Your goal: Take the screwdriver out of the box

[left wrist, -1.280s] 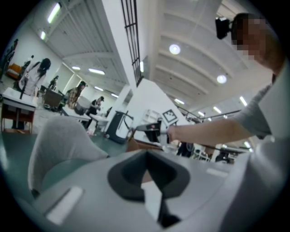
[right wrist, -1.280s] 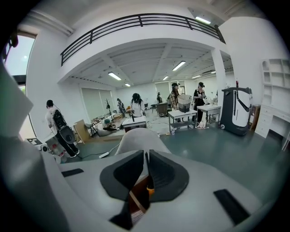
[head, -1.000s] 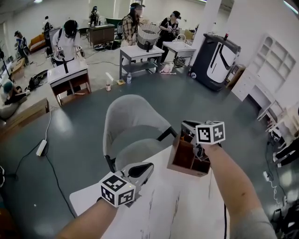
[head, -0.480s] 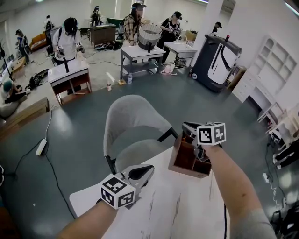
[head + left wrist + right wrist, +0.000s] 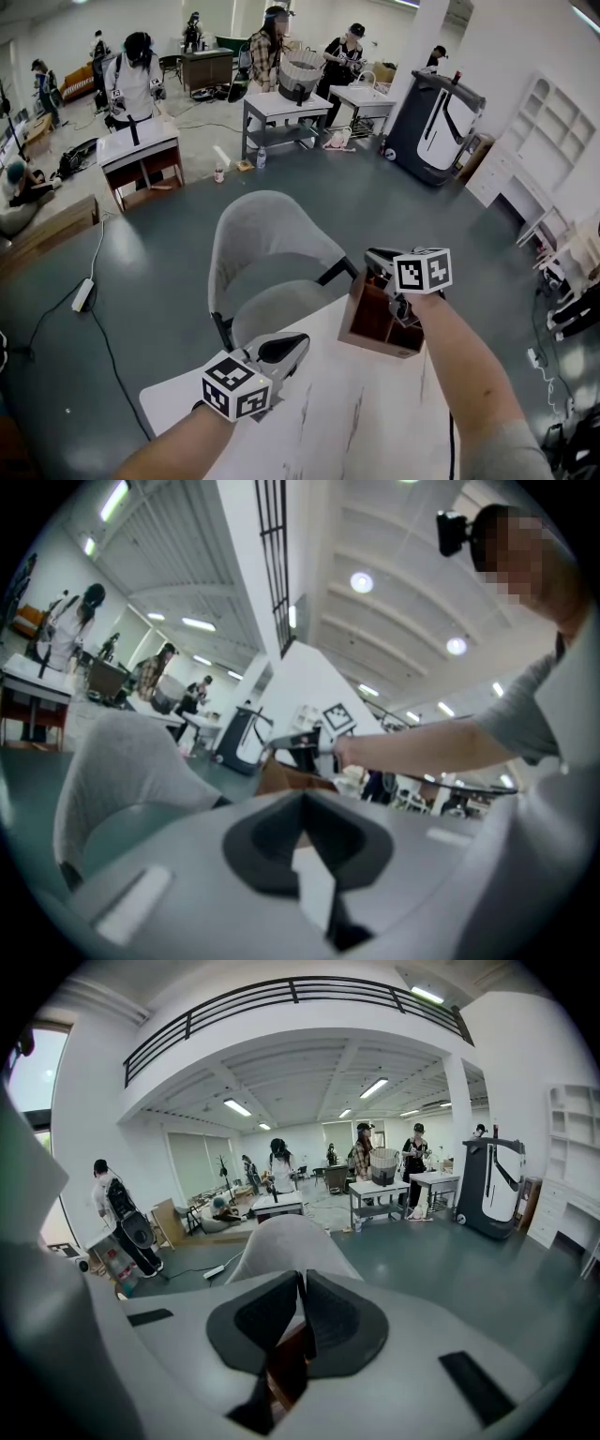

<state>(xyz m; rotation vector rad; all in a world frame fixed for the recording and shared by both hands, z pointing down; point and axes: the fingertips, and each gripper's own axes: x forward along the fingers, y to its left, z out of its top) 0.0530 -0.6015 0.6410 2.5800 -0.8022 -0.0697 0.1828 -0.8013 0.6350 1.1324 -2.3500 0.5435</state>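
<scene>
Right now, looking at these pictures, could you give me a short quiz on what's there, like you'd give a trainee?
1. True or false: the wooden box stands on the floor.
2. Which gripper is up at the box? A) left gripper B) right gripper
3. Fill in: beyond the white table stands a grey ____.
Key: 1 false, it stands on the table; 2 B; 3 chair.

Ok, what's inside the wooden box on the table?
The wooden box shows dark divided compartments. The right hand-held gripper covers its far side, so no screwdriver can be made out.
</scene>
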